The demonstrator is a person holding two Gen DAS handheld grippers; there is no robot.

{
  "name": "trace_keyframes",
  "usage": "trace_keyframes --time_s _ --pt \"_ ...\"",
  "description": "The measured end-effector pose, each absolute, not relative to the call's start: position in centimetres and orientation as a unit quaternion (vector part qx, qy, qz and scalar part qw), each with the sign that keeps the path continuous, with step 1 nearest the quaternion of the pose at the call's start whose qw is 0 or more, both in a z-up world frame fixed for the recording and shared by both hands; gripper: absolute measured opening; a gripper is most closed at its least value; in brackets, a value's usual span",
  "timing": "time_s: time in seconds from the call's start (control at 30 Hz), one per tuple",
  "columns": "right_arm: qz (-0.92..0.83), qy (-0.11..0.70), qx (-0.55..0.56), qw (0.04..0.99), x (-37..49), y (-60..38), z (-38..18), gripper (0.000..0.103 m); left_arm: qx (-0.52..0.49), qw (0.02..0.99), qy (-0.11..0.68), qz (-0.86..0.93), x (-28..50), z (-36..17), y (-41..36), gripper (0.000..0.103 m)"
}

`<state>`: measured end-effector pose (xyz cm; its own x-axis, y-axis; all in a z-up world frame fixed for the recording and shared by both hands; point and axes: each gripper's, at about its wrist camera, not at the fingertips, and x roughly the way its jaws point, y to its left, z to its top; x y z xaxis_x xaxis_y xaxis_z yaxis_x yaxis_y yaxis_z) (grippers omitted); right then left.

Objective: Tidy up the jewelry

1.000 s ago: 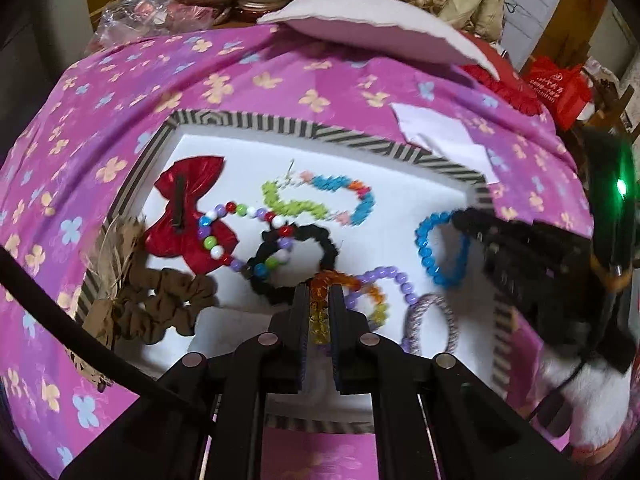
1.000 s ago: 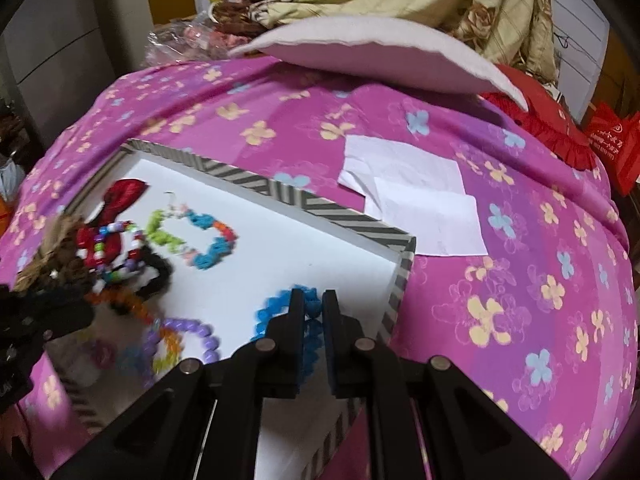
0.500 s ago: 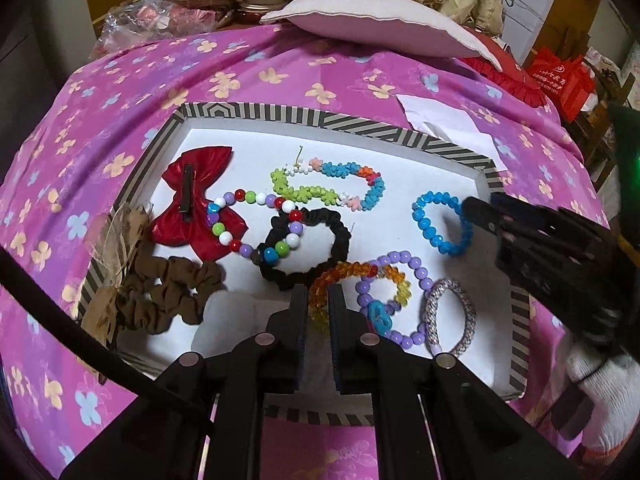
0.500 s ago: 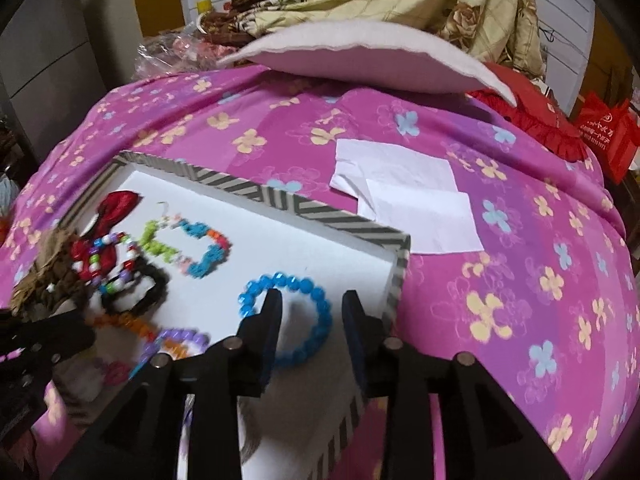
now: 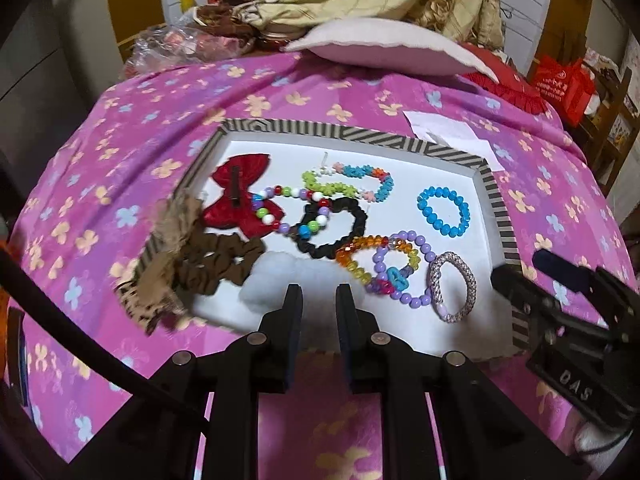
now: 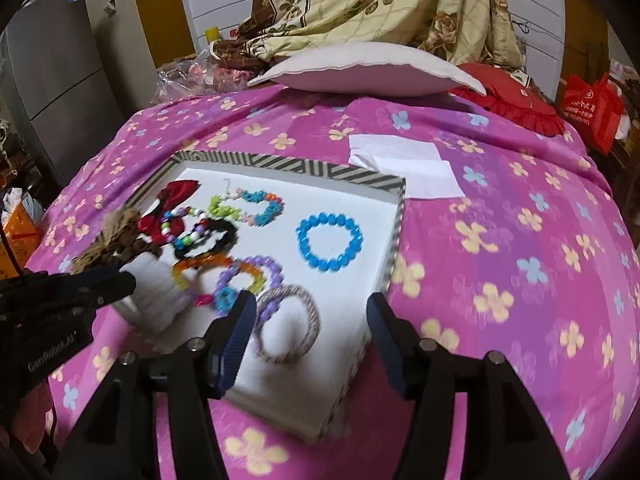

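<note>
Now both grippers hang over the near edge of the striped-rim tray on the pink flowered bedspread, and both sets of jaws have just been opening. The left gripper has its fingers a little apart with nothing between them. The right gripper stands wider, also holding nothing; the silver rope bracelet lies on the tray floor below the gap.

Seen from the left wrist, the blue bead bracelet sits alone at 2 o'clock in the tray. The orange and purple bracelets overlap at about 4 o'clock. The black scrunchie lies at centre under a multicoloured bead strand. The red bow is at 10 o'clock and the brown scrunchie at 8 o'clock.
</note>
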<state>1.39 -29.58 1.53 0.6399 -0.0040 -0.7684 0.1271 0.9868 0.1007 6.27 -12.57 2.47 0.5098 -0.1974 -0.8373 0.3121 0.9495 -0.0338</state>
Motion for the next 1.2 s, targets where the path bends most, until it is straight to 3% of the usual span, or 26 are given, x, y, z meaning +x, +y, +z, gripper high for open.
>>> trace_keyframes --time_s 0.7,1.2 --pt "-0.028 0.403 0.082 0.911 -3.2 -23.8 4.4 0.075 0.043 0.9 0.421 -0.105 1.4 5.9 -7.8 0.038" --pt "-0.027 0.392 0.078 0.916 -4.0 -22.9 5.7 0.076 0.043 0.909 0.404 -0.096 0.5 7.2 -6.9 0.038"
